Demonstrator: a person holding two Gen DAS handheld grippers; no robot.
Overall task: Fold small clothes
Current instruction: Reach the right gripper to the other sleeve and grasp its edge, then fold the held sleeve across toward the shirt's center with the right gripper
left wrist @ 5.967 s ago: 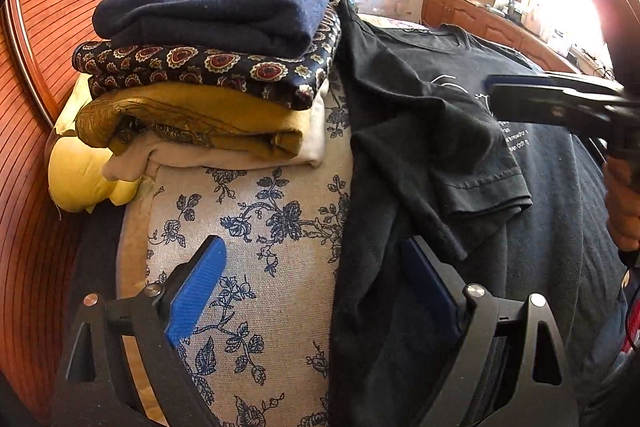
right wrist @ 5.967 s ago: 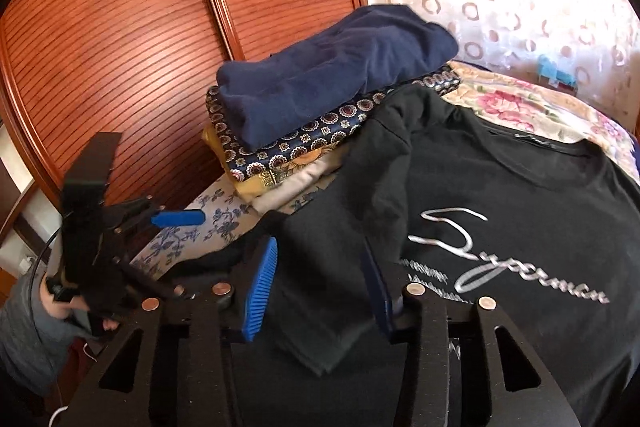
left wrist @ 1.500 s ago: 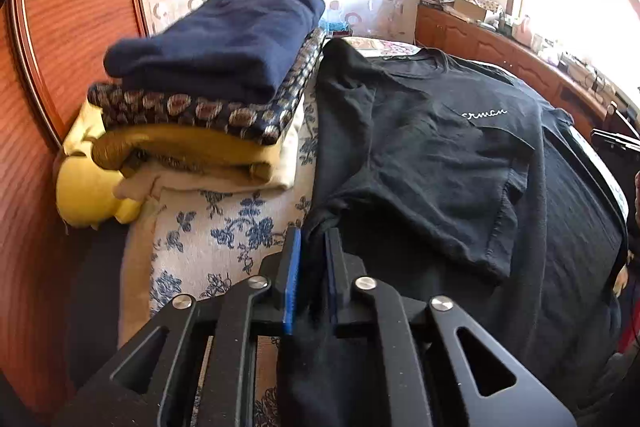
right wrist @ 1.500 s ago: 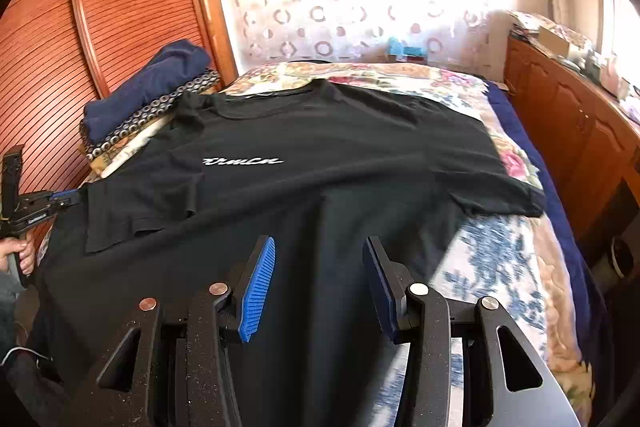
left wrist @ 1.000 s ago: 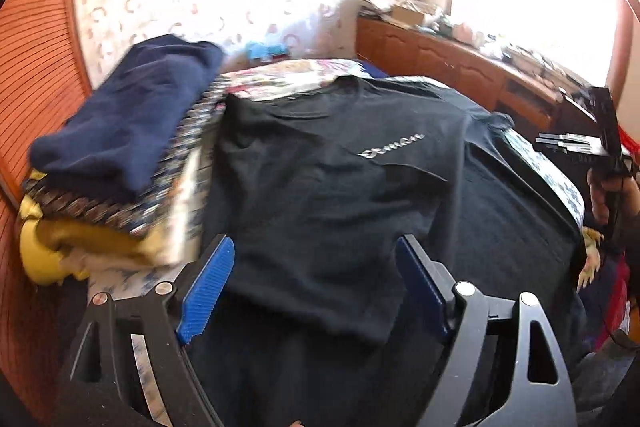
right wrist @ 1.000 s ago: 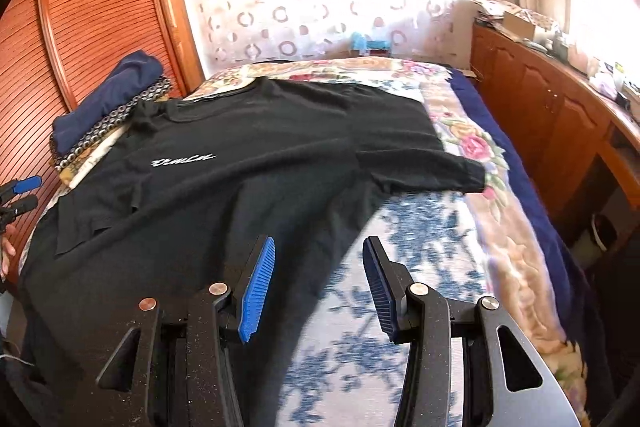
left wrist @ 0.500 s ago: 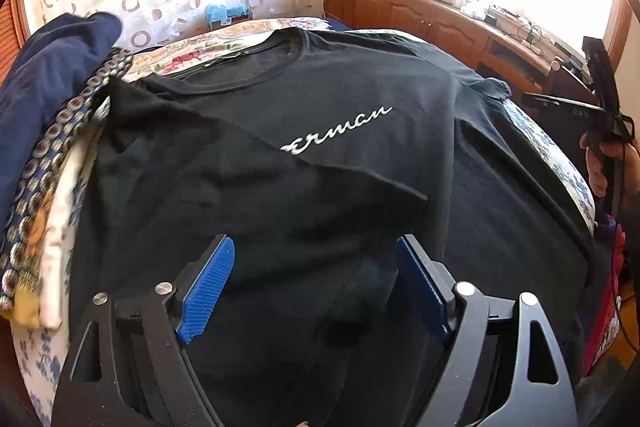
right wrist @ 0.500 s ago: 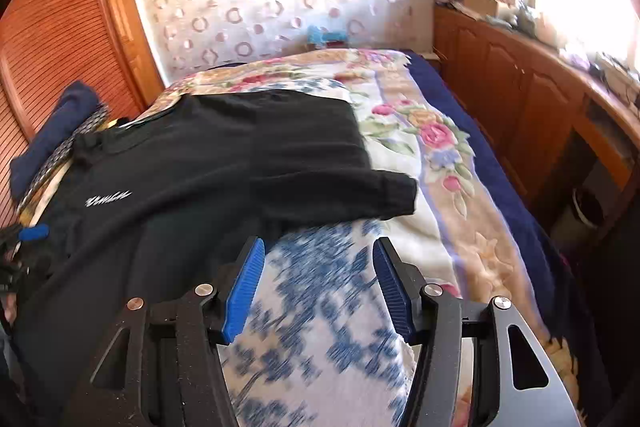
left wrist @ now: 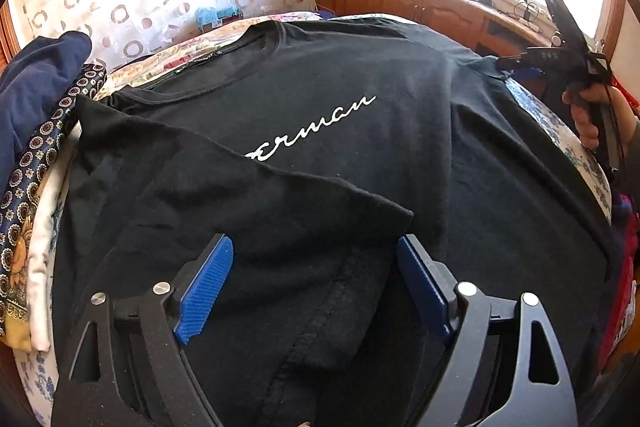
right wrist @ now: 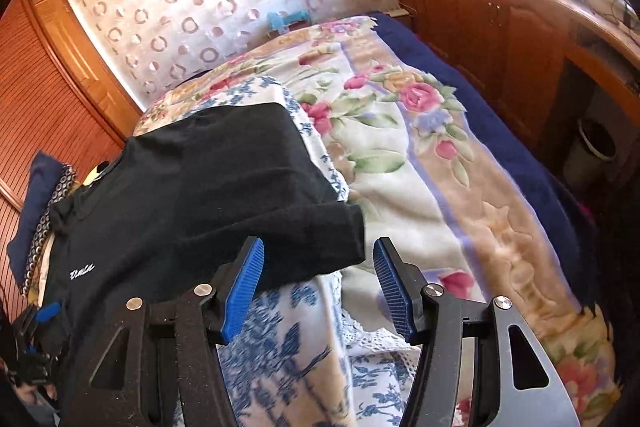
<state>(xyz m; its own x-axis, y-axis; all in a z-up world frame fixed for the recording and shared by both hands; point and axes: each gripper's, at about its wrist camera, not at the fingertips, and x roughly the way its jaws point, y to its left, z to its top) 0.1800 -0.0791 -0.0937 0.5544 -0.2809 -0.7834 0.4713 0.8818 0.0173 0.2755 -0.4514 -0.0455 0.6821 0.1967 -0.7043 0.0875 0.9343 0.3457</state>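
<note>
A black T-shirt (left wrist: 360,155) with white script lettering lies spread on the bed. Its left sleeve and side are folded in over the chest (left wrist: 224,211). My left gripper (left wrist: 316,287) is open just above that folded flap, holding nothing. In the right wrist view the shirt (right wrist: 192,195) lies to the left, with its right sleeve (right wrist: 320,235) sticking out flat. My right gripper (right wrist: 320,283) is open with the sleeve's cuff just ahead between the blue pads, holding nothing. The right gripper also shows in the left wrist view (left wrist: 560,63).
A stack of folded clothes (left wrist: 36,131) with a navy piece on top sits at the shirt's left. The bed has a blue-flowered cloth (right wrist: 304,347) and a rose blanket (right wrist: 420,155). Wooden cabinets (right wrist: 520,39) run along the right, a wardrobe (right wrist: 44,99) on the left.
My left gripper let go of the shirt's side after folding it in, opened and moved over the flap. My right gripper swung right to the other sleeve.
</note>
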